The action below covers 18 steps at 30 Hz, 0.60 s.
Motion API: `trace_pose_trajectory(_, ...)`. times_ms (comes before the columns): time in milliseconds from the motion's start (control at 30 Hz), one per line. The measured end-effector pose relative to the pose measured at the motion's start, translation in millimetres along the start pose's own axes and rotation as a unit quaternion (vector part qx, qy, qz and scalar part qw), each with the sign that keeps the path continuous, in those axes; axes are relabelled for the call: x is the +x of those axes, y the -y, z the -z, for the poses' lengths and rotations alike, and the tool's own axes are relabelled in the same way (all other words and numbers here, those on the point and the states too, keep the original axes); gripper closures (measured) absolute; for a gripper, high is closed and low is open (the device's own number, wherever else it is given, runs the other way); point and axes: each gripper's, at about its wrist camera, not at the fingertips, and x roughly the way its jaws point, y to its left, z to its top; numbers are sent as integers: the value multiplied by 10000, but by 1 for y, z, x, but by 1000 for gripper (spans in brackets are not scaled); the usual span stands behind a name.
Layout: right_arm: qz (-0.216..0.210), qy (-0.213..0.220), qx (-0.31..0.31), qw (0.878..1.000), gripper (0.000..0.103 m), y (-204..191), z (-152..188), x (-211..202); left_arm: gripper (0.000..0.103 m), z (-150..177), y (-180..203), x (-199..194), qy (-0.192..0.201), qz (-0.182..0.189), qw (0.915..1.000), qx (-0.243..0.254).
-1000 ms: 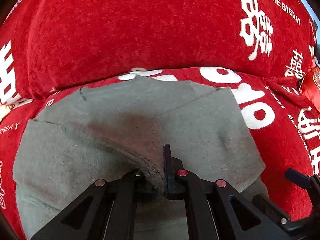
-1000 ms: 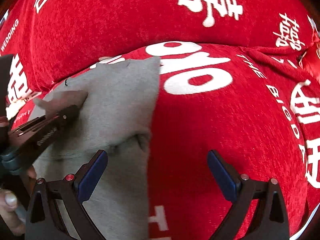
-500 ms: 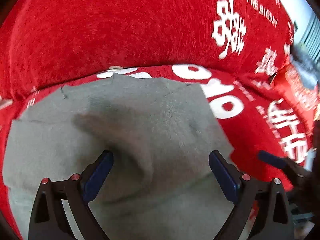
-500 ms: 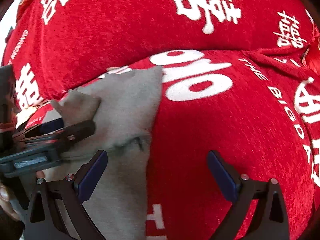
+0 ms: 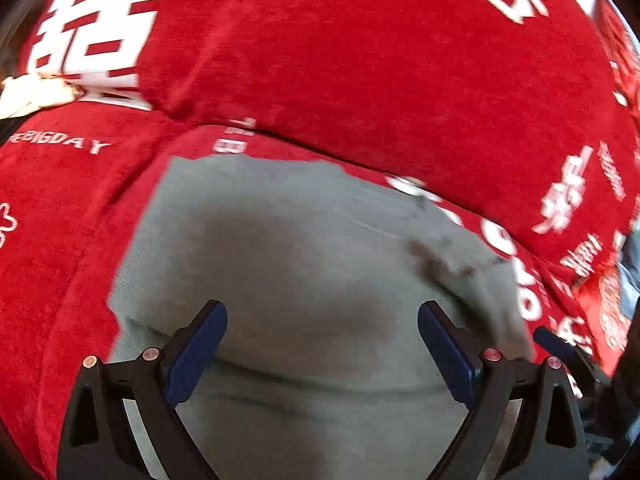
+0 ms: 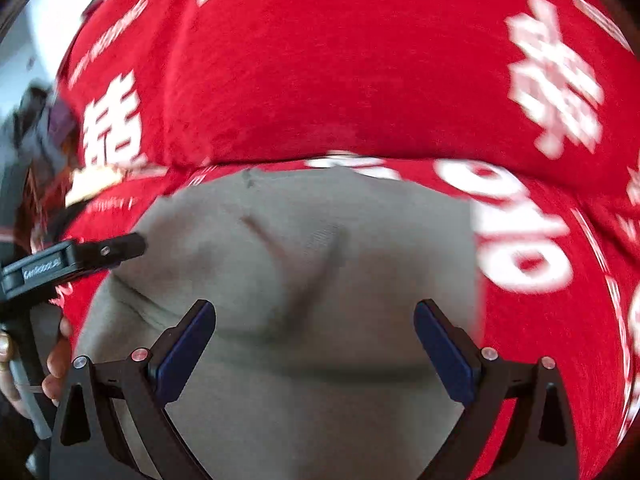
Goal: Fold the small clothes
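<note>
A small grey garment (image 5: 304,248) lies flat on the red seat cushion (image 5: 60,208), with a soft crease across its near part. My left gripper (image 5: 320,344) hovers over it, open, with nothing between its blue pads (image 5: 196,352). In the right wrist view the same garment (image 6: 320,240) fills the middle. My right gripper (image 6: 314,340) stands open above it, holding nothing. The left gripper (image 6: 120,246) shows at that view's left edge, over the garment's left border, held by a person's hand (image 6: 56,360). A tip of the right gripper (image 5: 556,340) peeks in at the left view's right.
The red sofa cover with white characters rises into a back cushion (image 5: 360,60) just behind the garment. A cream object (image 5: 32,92) sits in the seat gap at far left. Bright room shows past the sofa's left end (image 6: 36,20).
The left gripper let go of the grey fold, opened wide and swung left across the garment. The right gripper, still open, moved left from the red cushion to over the garment.
</note>
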Motion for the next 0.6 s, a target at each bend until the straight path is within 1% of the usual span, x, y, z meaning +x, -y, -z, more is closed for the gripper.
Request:
trace_pose_trajectory(67,235,-197,-351,9989,3,-23,-15,27,7,-2,-9,14,-139,-113,9998,-119)
trace_pose_trajectory(100,392,-358,-436,9976,5,-30,-21,44,7,-1,-14,24,-334,-118,9992,-177)
trace_pose_trajectory(133,502,-539,-444,9963,24,-31,-26,62,7,-1,-16,31,-463,-131,9987,-151)
trace_pose_trajectory(167,489,-727,-363,9955,75,-27,-26,74,7,0,-14,32,-386,-219,9990,63)
trace_pose_trajectory(200,459,-789,-142,9957,82,-17,-28,78,7,1,-10,32,-371,-281,9986,249)
trace_pose_trajectory(233,273,-645,108,9975,95,-8,-31,72,7,1,-8,33,-406,-289,9983,317)
trace_pose_trajectory(267,-27,-496,431,9978,95,5,-33,61,7,2,-6,32,-415,-241,9982,360)
trace_pose_trajectory(300,-45,-333,552,9979,96,12,-33,51,7,2,-5,32,-386,-182,9984,359)
trace_pose_trajectory(367,53,-28,676,9977,96,25,-29,33,7,5,-1,34,-396,-94,9985,371)
trace_pose_trajectory(400,33,39,842,9964,96,34,-24,30,7,7,2,36,-371,-149,9981,463)
trace_pose_trajectory(433,-47,-37,1028,9947,96,41,-20,33,7,10,6,37,-331,-250,9974,595)
trace_pose_trajectory(467,-138,-183,1165,9929,96,47,-15,39,7,14,13,41,-301,-456,9952,816)
trace_pose_trajectory(533,-332,-544,1465,9871,94,59,-2,56,7,19,24,45,-317,-772,9891,1209)
trace_pose_trajectory(567,-516,-439,1643,9841,89,64,2,56,7,20,26,44,-345,-824,9874,1310)
trace_pose_trajectory(600,-676,-358,1852,9797,86,68,4,50,7,19,26,41,-387,-790,9874,1316)
